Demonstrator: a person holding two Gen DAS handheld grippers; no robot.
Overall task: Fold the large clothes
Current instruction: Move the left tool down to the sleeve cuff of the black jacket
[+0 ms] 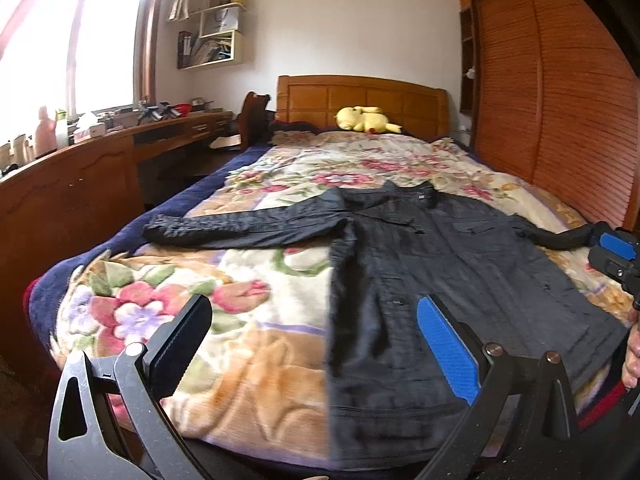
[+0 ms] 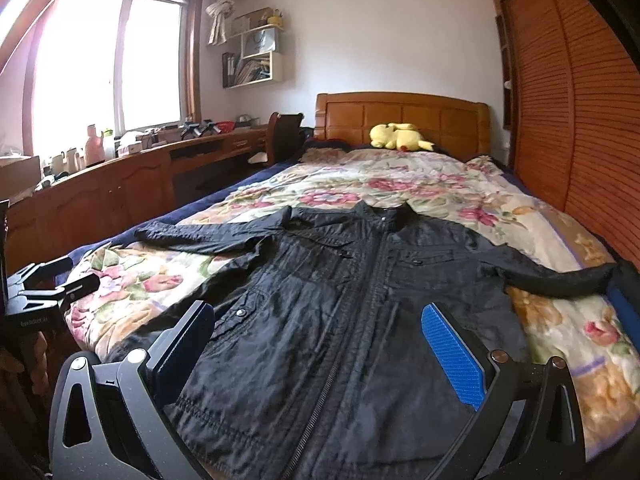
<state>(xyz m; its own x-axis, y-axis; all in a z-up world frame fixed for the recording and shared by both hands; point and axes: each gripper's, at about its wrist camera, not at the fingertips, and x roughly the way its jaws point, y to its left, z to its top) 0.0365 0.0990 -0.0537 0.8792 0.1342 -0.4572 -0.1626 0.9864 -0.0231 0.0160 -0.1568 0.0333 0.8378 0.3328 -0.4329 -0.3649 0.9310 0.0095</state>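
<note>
A black zip-up jacket (image 1: 432,264) lies flat, front up, on the floral bedspread (image 1: 240,344), sleeves spread out to both sides, hem toward me. It also shows in the right wrist view (image 2: 344,320). My left gripper (image 1: 316,344) is open and empty, held above the bed's near end over the jacket's left edge. My right gripper (image 2: 320,352) is open and empty above the jacket's hem, near the zip. The right gripper also shows at the far right of the left wrist view (image 1: 616,252), and the left gripper at the left edge of the right wrist view (image 2: 48,280).
A yellow plush toy (image 1: 362,119) lies by the wooden headboard (image 1: 360,100). A long wooden desk (image 1: 100,168) with clutter runs along the left under the window. A slatted wooden wardrobe (image 1: 560,120) stands close along the bed's right side.
</note>
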